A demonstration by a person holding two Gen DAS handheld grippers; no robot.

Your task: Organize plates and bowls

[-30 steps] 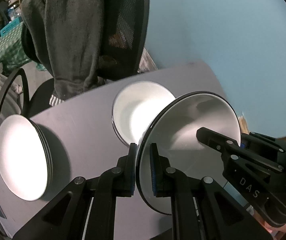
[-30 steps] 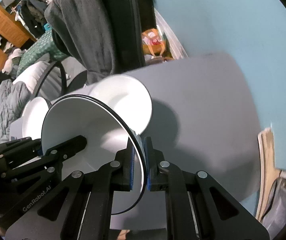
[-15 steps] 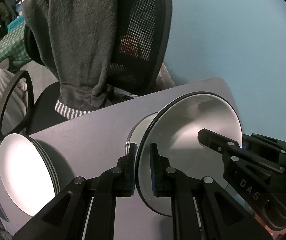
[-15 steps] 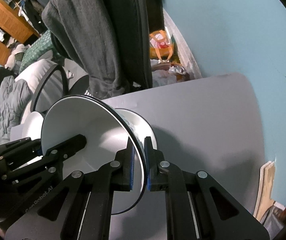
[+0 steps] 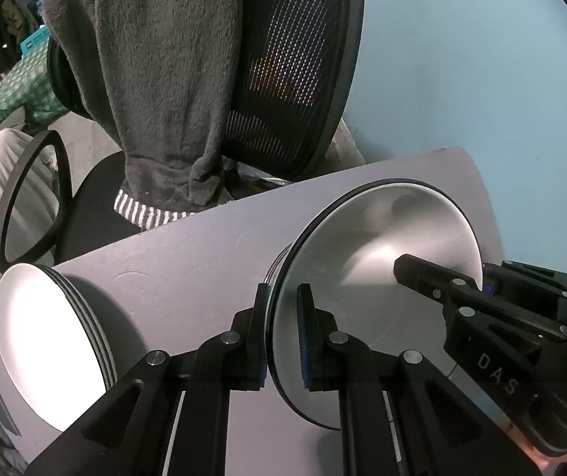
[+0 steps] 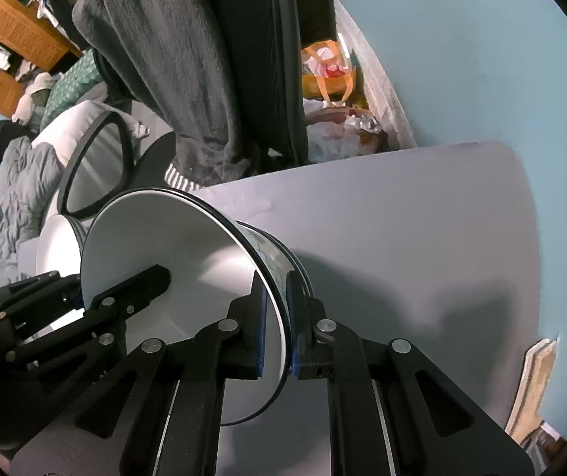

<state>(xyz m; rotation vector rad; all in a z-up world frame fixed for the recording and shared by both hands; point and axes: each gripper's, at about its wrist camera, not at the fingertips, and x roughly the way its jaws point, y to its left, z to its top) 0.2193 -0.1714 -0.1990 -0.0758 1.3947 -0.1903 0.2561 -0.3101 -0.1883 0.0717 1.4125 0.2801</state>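
A white bowl with a dark rim (image 5: 378,277) (image 6: 172,246) is held at opposite edges by both grippers. My left gripper (image 5: 281,297) is shut on its near rim, and my right gripper (image 6: 273,289) is shut on the other rim. Each gripper also shows in the other's view: the right gripper's fingers (image 5: 422,273) and the left gripper's fingers (image 6: 133,285). The bowl sits directly over a stack of bowls (image 5: 277,267) (image 6: 279,256) on the grey table (image 6: 402,238); whether they touch I cannot tell. A stack of white plates (image 5: 45,349) (image 6: 55,246) lies to the left.
A black mesh office chair (image 5: 295,79) draped with a grey garment (image 5: 156,79) stands just past the table's far edge. A light blue wall (image 5: 462,59) runs along the right side. An orange bag (image 6: 325,67) and clutter lie on the floor beyond.
Both grippers have carried the bowl down and forward over the bowl stack, which was plainly visible a second ago and is now mostly hidden beneath it.
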